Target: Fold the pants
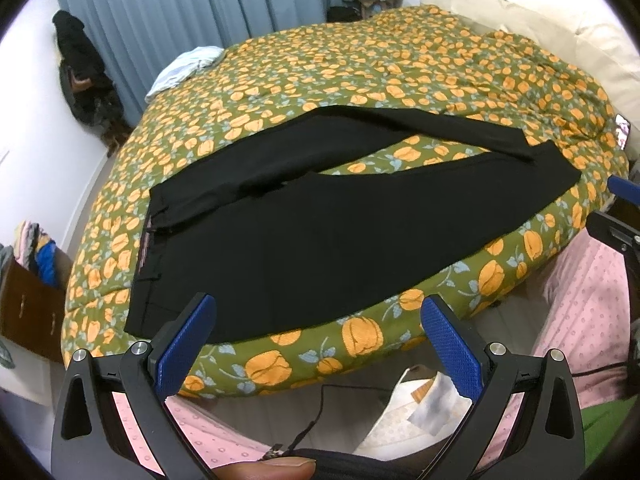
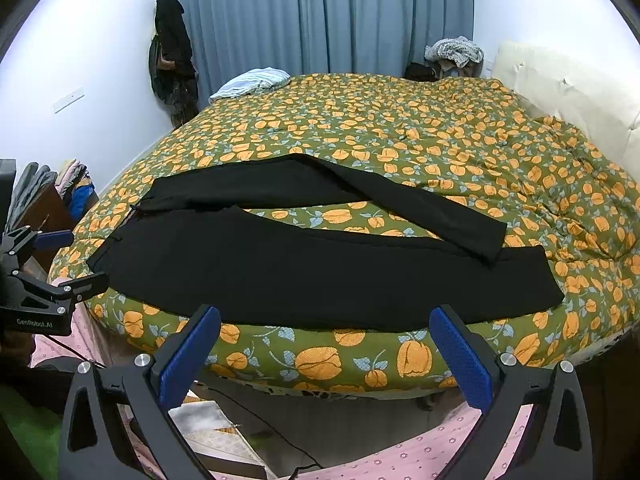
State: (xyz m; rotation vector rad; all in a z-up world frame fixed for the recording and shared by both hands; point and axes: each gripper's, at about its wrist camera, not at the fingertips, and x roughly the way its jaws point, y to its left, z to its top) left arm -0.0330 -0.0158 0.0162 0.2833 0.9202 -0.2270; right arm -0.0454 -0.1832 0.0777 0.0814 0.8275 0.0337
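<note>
Pants laid out, fold not begun

The pants (image 2: 304,272) lie flat on the bed (image 2: 400,140), far leg's cuff overlapping the near one; left tool (image 1: 316,322) and right tool (image 2: 326,330), both spread and empty, may pinch the quilt too.

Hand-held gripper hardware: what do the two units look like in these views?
Each hand-held gripper, left and right, has a black frame with triangular cutouts, silver round bolts and two fingers faced with blue textured pads. The right wrist view shows white "GenRobot.AI" lettering on the left unit's body. A thin black cable trails beneath.
</note>
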